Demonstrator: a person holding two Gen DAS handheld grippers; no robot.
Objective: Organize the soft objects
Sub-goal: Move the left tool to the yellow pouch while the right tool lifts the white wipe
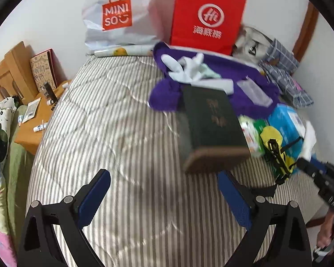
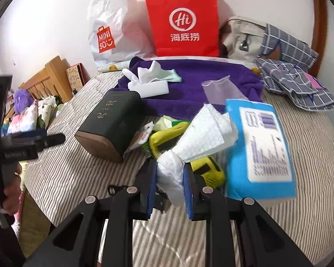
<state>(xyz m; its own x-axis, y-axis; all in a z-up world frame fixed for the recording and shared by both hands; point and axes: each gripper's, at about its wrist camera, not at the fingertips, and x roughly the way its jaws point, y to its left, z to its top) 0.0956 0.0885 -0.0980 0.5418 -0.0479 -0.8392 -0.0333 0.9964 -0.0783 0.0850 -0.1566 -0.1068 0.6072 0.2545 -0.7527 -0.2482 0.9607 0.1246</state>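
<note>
Holding a crumpled white tissue wad point(image 2: 198, 142) pinched in my right gripper point(image 2: 169, 191), lifted over the striped quilted bed point(image 2: 311, 155); the left gripper point(image 1: 164, 197) hangs wide open, empty. I judge the next move: carry it toward the purple fleece towel point(image 2: 189, 84) at twelve o'clock.

Your left gripper point(image 1: 163, 198) and right gripper point(image 2: 169, 190) share black angular frames, silver round rivets and blue ridged finger pads point(image 1: 93, 200).

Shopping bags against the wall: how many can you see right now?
2. The white Miniso plastic bag stands at the left, the red paper bag upright beside it, right behind the purple towel. Others may be hidden off frame.
</note>
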